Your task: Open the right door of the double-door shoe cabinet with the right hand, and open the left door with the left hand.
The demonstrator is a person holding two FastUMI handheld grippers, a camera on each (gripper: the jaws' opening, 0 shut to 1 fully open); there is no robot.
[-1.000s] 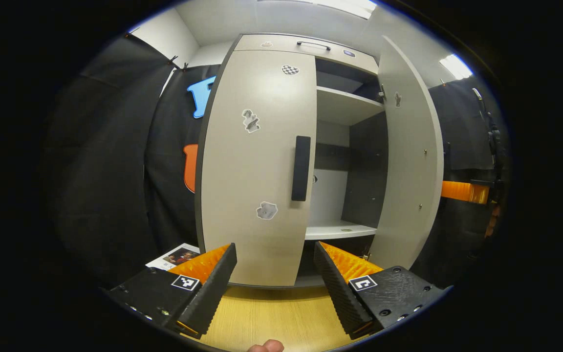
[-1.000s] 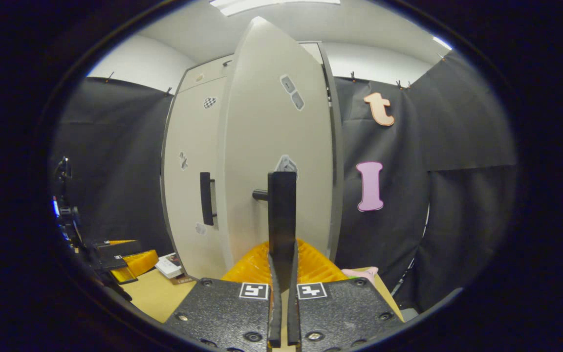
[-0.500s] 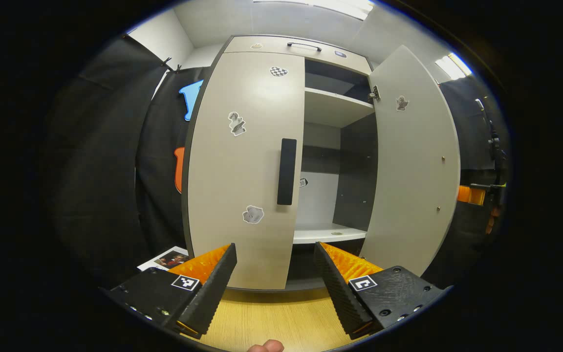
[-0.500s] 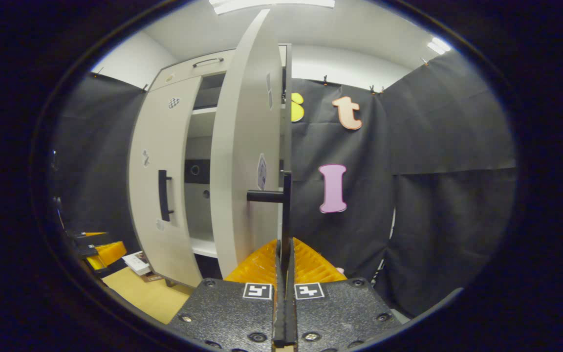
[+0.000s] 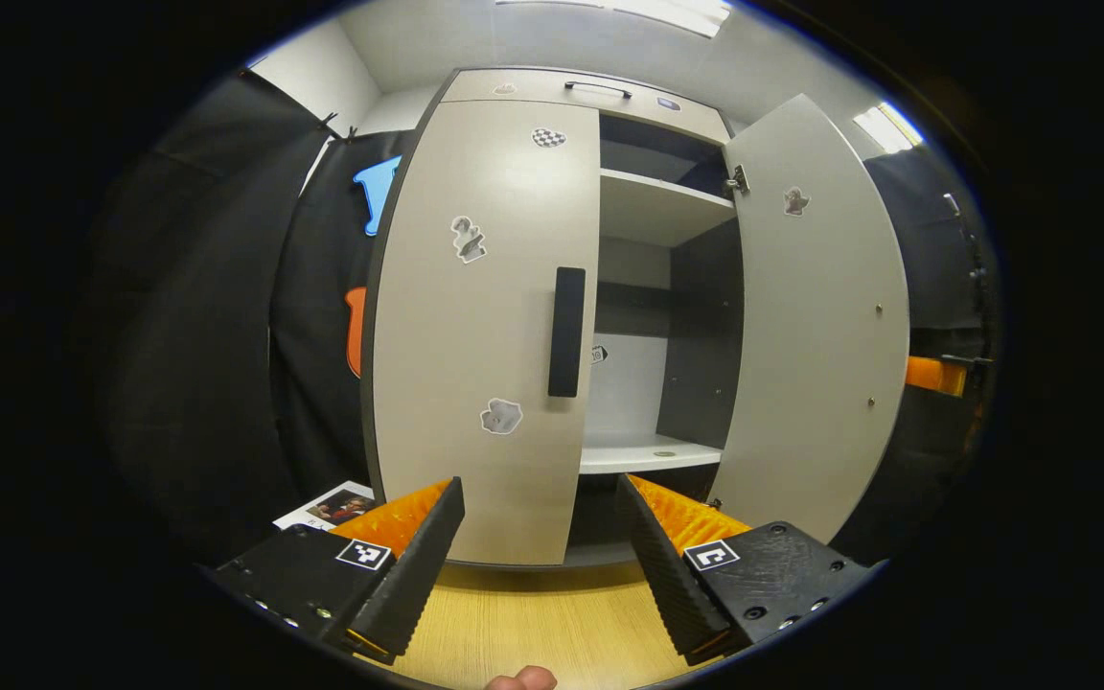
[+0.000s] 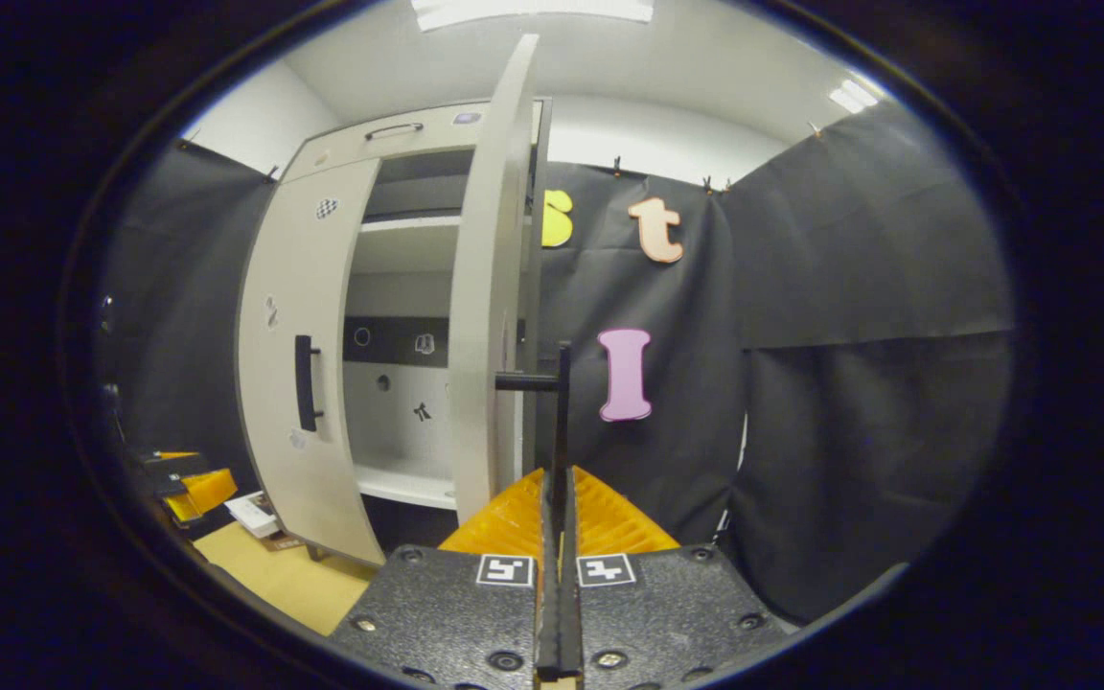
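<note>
The shoe cabinet's left door [image 5: 475,326] is closed, its dark vertical handle [image 5: 566,332] at the inner edge. My left gripper [image 5: 540,494] is open, below and in front of that handle, apart from it. The right door [image 5: 816,316] stands swung wide open. In the right gripper view this door [image 6: 490,316] is nearly edge-on, and my right gripper [image 6: 560,479] is shut on its thin dark handle [image 6: 562,412]. The left door [image 6: 293,316] and its handle [image 6: 304,383] sit further left there. My right gripper [image 5: 931,374] also peeks out past the open door's edge.
Inside the cabinet are an upper shelf [image 5: 657,206] and a lower shelf [image 5: 643,452]. A drawer with a handle [image 5: 600,89] tops the cabinet. A printed booklet [image 5: 332,505] lies on the wooden surface [image 5: 533,623] at the left. A fingertip [image 5: 523,678] shows at the bottom edge.
The right door has swung from partly open to wide open, pulled by my right gripper on its handle. My left gripper has stayed open and has shifted only slightly before the left door.
</note>
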